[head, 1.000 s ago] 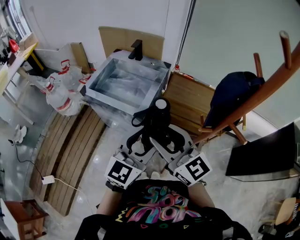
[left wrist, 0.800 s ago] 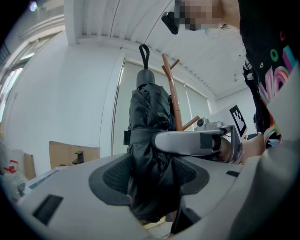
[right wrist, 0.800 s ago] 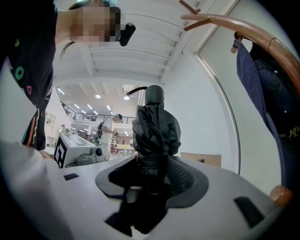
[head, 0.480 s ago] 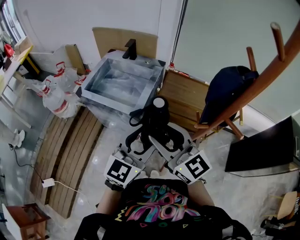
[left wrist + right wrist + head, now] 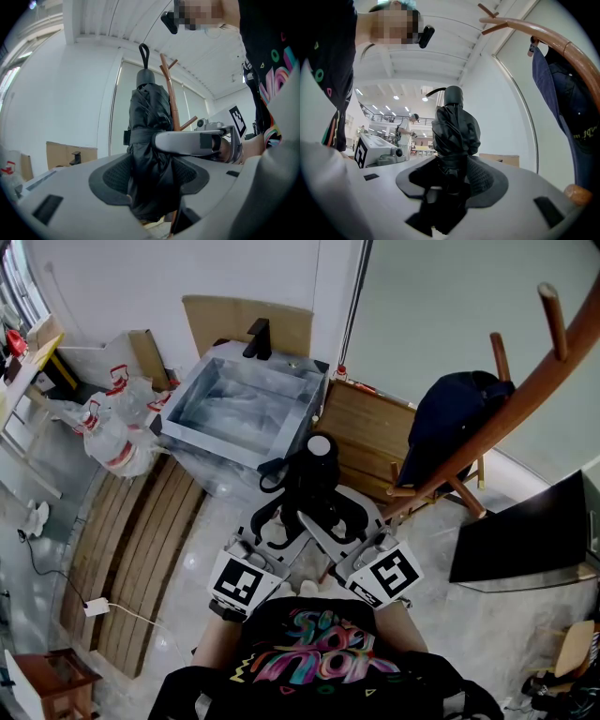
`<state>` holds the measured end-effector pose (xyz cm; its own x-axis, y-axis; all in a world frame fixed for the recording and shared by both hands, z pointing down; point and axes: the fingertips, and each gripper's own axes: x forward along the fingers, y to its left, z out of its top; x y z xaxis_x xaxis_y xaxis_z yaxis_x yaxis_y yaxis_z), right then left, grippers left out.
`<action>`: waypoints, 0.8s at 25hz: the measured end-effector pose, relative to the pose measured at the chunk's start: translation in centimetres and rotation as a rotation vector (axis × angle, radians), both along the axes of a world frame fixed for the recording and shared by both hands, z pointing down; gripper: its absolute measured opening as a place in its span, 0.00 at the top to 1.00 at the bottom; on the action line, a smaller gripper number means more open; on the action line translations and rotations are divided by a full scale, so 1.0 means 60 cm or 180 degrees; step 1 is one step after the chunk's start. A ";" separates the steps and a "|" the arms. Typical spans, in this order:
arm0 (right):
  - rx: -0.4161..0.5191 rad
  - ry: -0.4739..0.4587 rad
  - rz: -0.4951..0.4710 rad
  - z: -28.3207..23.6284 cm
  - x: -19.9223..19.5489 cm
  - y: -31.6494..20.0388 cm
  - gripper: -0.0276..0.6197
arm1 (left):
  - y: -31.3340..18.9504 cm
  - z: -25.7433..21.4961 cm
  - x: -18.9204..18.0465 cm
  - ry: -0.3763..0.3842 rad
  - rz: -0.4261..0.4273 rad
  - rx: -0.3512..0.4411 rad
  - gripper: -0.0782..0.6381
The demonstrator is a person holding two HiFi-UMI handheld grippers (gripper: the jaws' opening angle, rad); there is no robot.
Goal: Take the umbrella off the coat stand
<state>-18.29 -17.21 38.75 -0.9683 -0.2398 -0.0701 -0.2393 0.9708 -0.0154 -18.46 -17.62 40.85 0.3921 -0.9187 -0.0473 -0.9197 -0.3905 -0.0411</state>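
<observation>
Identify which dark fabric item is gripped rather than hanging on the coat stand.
The folded black umbrella, clamped by the left hand-held gripper and right hand-held gripper. The navy garment hangs on the coat stand.

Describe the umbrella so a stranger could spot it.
Find the slanting wooden coat stand at right. Left of it, the left gripper and right gripper clamp an upright black umbrella. Unlike the navy garment on the stand, it is tightly furled, with a strap loop on top.

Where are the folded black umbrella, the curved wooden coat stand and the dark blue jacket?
folded black umbrella (image 5: 314, 486): head view, its bundled canopy.
curved wooden coat stand (image 5: 555, 37): right gripper view, its bent trunk.
dark blue jacket (image 5: 455, 423): head view, its back.
</observation>
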 end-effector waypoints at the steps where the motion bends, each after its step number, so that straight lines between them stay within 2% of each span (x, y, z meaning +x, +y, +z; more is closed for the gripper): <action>1: -0.0002 0.0001 0.0002 0.000 0.001 0.000 0.63 | 0.000 0.000 0.001 -0.0005 0.0003 -0.0005 0.52; 11: -0.0004 -0.0007 0.0010 0.002 0.002 -0.003 0.63 | -0.003 0.002 0.002 0.0016 0.0038 -0.0007 0.52; 15: 0.0010 -0.0002 -0.0004 0.002 0.004 0.001 0.63 | 0.003 0.010 0.005 0.0010 0.0055 -0.0106 0.52; 20: 0.0023 -0.0002 -0.0017 0.001 0.003 0.001 0.63 | 0.001 0.001 0.004 0.0035 0.0051 -0.0002 0.52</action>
